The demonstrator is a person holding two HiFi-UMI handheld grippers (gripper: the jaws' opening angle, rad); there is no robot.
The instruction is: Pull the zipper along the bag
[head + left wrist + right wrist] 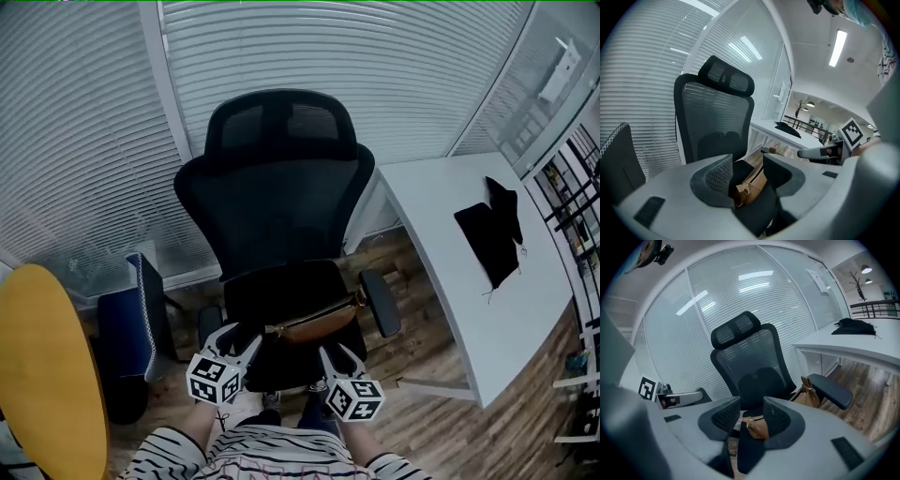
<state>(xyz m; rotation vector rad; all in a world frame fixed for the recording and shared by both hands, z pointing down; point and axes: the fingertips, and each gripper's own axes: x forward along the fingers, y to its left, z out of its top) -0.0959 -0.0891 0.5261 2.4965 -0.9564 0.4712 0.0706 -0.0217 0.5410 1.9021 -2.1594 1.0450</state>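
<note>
A tan leather bag [314, 322] lies across the seat of a black office chair [272, 187]. My left gripper [240, 338] hovers just short of the bag's left end, jaws open with nothing between them. My right gripper [339, 355] is in front of the bag's middle, also open and empty. In the left gripper view the bag [751, 186] shows through the gap of the left gripper [747, 180], and the right gripper [825, 151] reaches in from the right. In the right gripper view the bag [757, 426] lies beyond the right gripper [752, 418].
A white desk [469, 309] stands at the right with a black cloth item [494, 230] on it. A yellow round tabletop [37, 366] is at the left, with a dark blue case [131, 323] beside the chair. Window blinds are behind; the floor is wood.
</note>
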